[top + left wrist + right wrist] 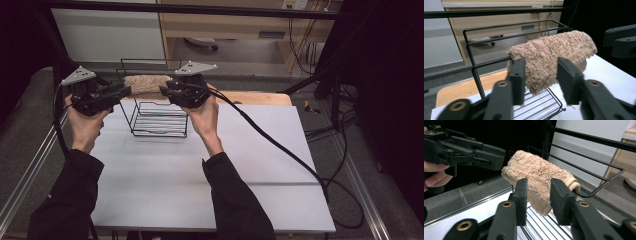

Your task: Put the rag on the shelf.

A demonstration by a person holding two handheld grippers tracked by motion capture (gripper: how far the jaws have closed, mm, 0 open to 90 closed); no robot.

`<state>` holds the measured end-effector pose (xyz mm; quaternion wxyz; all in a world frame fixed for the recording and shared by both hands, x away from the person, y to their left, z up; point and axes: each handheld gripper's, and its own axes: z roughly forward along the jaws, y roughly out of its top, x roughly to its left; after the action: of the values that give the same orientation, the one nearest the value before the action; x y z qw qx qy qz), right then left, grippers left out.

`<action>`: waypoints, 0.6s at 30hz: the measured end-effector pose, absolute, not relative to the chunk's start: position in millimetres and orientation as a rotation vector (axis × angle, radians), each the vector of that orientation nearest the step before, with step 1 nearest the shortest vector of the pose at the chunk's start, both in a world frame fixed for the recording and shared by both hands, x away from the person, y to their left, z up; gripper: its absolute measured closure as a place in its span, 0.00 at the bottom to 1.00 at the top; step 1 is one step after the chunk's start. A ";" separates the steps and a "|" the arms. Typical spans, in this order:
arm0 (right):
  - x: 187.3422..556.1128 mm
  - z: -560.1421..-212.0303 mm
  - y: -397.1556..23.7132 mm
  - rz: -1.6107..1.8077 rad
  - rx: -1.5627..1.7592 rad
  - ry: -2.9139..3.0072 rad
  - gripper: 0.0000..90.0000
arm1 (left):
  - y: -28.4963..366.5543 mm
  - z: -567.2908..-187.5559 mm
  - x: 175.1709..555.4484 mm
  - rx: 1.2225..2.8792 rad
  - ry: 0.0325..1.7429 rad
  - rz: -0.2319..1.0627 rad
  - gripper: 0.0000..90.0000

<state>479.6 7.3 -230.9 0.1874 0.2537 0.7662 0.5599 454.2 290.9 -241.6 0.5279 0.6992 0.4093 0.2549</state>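
Observation:
A tan fluffy towel (146, 83) (554, 48) (536, 170) lies folded over the top bar of a black wire rack (160, 120) (474, 67) (599, 188) at the far side of the white table (200, 175). My left gripper (127, 91) (541, 72) is at the towel's left end. Its jaws stand apart on either side of the cloth, not pressing on it. My right gripper (164, 90) (537, 190) faces it from the towel's right end, also open, with the hanging edge in line with the gap. Each gripper view shows the other gripper beyond the towel.
A thick black cable (280, 145) trails from the right gripper across the table to its right edge. A wooden board (260, 97) lies behind the table. Metal frame rails (30, 165) run along both sides.

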 end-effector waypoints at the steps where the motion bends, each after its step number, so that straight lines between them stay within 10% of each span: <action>1: 478.6 -230.3 6.4 1.574 0.714 2.158 0.70 | 290.9 -242.0 453.3 1.673 0.978 0.607 0.60; 18: 466.2 -257.4 -38.5 1.588 0.796 2.202 0.21 | 295.7 -285.4 429.9 1.755 0.956 0.571 0.20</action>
<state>466.2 -38.5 -257.4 0.1554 0.2779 0.7688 0.5545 429.9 295.7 -285.4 0.5070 0.7278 0.3964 0.2369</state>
